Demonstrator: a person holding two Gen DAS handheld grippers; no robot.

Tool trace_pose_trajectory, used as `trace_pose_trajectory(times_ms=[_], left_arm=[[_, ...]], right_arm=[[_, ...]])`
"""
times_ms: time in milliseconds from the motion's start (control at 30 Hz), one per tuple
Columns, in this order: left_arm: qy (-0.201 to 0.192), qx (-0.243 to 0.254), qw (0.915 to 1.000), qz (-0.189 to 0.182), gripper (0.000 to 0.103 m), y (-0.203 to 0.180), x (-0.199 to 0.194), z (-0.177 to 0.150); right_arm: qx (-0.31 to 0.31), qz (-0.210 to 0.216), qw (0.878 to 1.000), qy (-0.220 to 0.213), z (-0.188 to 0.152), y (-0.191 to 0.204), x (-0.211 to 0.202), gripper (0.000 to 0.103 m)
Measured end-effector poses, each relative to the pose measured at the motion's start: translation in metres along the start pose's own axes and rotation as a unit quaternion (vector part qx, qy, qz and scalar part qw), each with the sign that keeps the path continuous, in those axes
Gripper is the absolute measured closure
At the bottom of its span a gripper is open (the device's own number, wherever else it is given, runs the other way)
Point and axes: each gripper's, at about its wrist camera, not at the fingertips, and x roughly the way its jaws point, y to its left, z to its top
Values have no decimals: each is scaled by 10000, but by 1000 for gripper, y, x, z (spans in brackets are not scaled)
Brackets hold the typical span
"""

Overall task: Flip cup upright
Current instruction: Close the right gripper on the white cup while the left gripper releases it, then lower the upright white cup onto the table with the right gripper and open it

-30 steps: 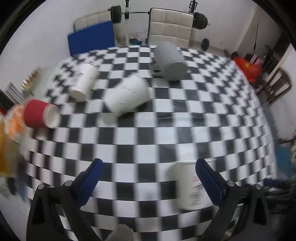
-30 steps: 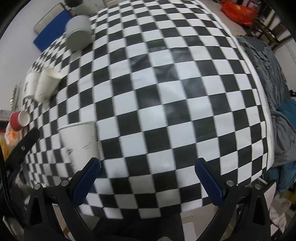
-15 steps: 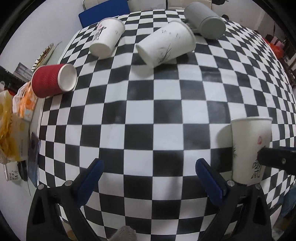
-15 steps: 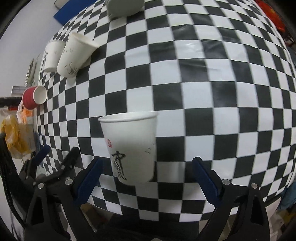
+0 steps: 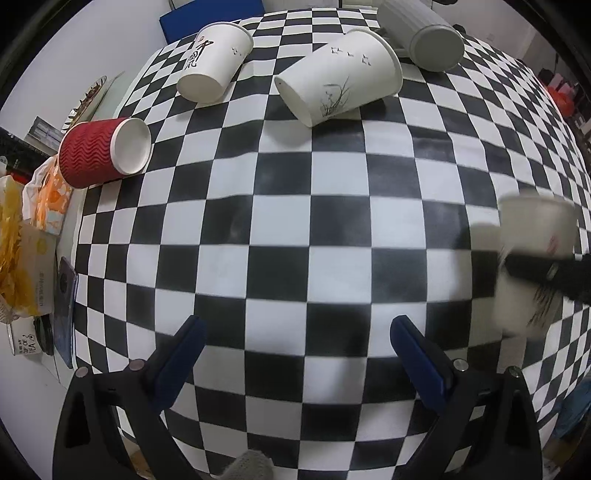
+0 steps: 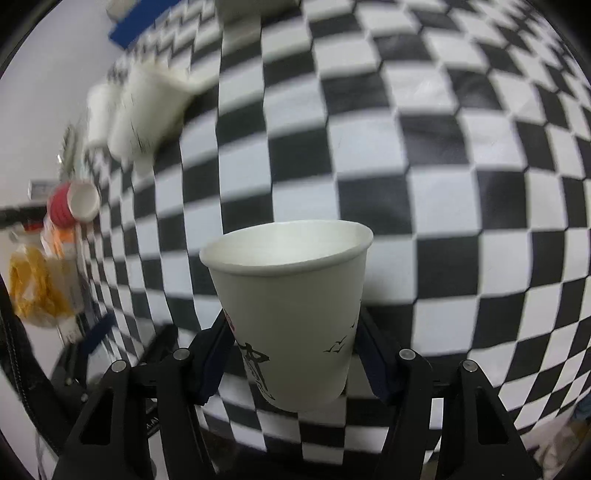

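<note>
My right gripper [image 6: 293, 352] is shut on a white paper cup [image 6: 291, 302] with black print, held upright with its mouth up. The same cup [image 5: 532, 266] shows blurred at the right of the left wrist view, with a dark finger across it. My left gripper [image 5: 295, 350] is open and empty above the checkered tablecloth [image 5: 295, 221]. Several cups lie on their sides at the far end: a red ribbed cup [image 5: 103, 151], a white cup with characters [image 5: 212, 61], a white cup with a plant drawing [image 5: 340, 75] and a grey cup [image 5: 424, 35].
A yellow bag and boxes [image 5: 26, 240] sit off the table's left edge. A blue panel [image 5: 210, 14] stands behind the table. The table's right edge [image 5: 569, 155] drops toward chairs and red items.
My right gripper closed around the upright white cup and now holds it between the pads. My left gripper moved closer to the table, and the fallen cups look larger.
</note>
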Motion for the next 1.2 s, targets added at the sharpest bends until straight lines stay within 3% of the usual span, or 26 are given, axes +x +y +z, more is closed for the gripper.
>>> trace_pose_trajectory(times_ms=[200,233,367,467,600,700,833,900,967,1200], left_arm=[[-86,-249,9995,-178,1,-2,9,33],[-103,-288,9993,-193,1,-3,12,38],[-178,-315,9992,-191,1,-4,22,56],[-190,-282,9993,-168,1,-1,27,60],[-181,-283,9993,-166,1,7,30,52],[-155,-304,9992,-190,1,12,31,48],[-163,-360,9989,-250,1,19,29,37],[-208,-348,9988,-287,1,21,25,33],[-296,-306,9987,-278,1,23,19,28],[-836,-236,9962,-106,1,18,-24,2]], right_arm=[[-136,42,9870,-1600,29,-8,-29,39],[-294,24,9795,-1994,33,-4,-29,39],[-744,-150,9534,-2921,34,8,-23,39],[-976,-500,9387,-3267,28,13,-13,39],[-1302,-842,9273,-3406,7,20,-4,39],[-1401,-949,9261,-3372,-3,25,1,38],[-1376,-1024,9396,-2963,-8,24,9,33],[-1365,-1084,9408,-2907,-16,24,8,19],[-1325,-1122,9431,-2836,-24,23,6,15],[-902,-1649,9473,-2593,-60,15,-19,13]])
